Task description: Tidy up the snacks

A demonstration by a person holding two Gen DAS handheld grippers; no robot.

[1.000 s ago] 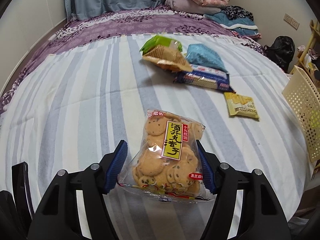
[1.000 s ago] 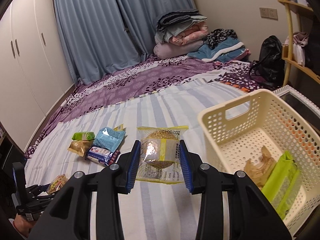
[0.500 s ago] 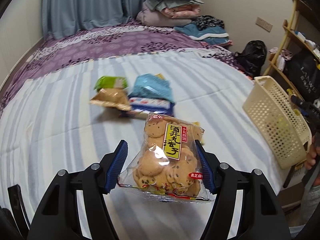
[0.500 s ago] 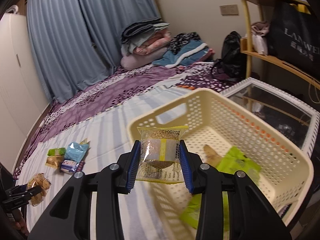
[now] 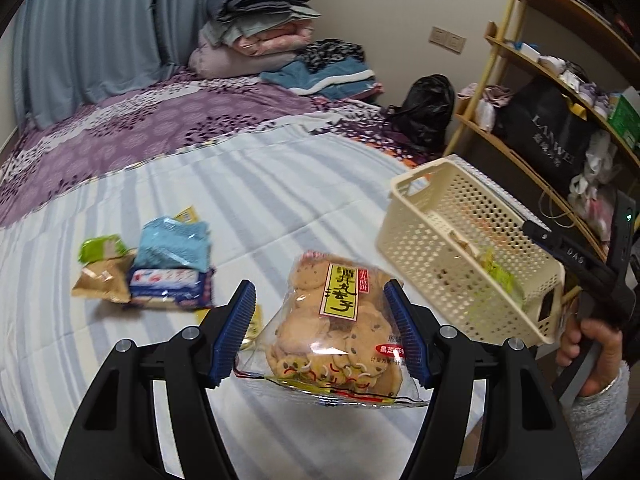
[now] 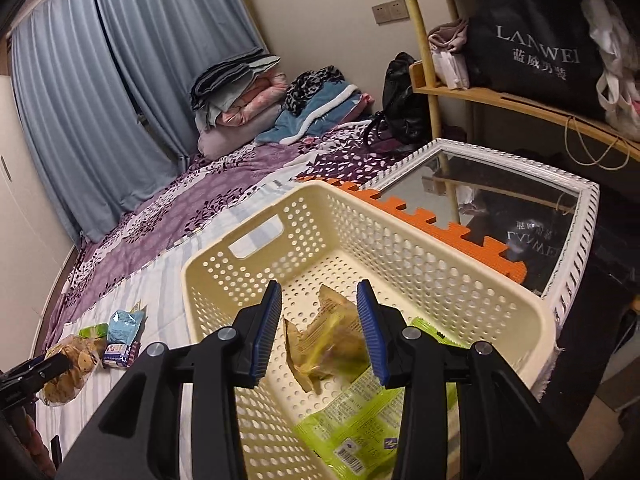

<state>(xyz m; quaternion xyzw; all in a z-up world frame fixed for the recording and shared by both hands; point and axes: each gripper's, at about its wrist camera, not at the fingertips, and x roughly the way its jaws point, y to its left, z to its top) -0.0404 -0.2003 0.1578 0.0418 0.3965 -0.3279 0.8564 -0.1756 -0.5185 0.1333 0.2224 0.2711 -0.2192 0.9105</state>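
A clear cookie bag (image 5: 336, 328) with a yellow label is seen clamped between the blue pads of the left gripper (image 5: 320, 332), held up off the striped bed (image 5: 260, 200); its lower seam is partly cut off behind the jaws, and the small print on the label cannot be read. In the right wrist view the same bag appears small at the far left edge, the tool gripping it mostly out of frame.

The right gripper (image 6: 320, 332) is shown over the cream basket (image 6: 400, 240), its jaws parted wide with nothing between the pads. Below them a yellowish packet (image 6: 332, 340) is blurred, so it cannot be told whether it is lying in the basket or in mid-air. A green packet (image 6: 360, 420) lies on the basket floor, partly hidden by the right finger.

The basket sits at the bed's edge. In the left wrist view its contents are only glimpsed through the perforated wall, and the right hand (image 5: 596, 344) is seen beside it on the tool's handle.

Well apart from the basket, a small heap is left on the bed: a blue packet (image 5: 174, 244), a green pouch (image 5: 102, 248), a tan pouch (image 5: 104, 284) and a wafer pack (image 5: 168, 284), overlapping. Beyond the basket, a mirror (image 6: 500, 208) lies flat.
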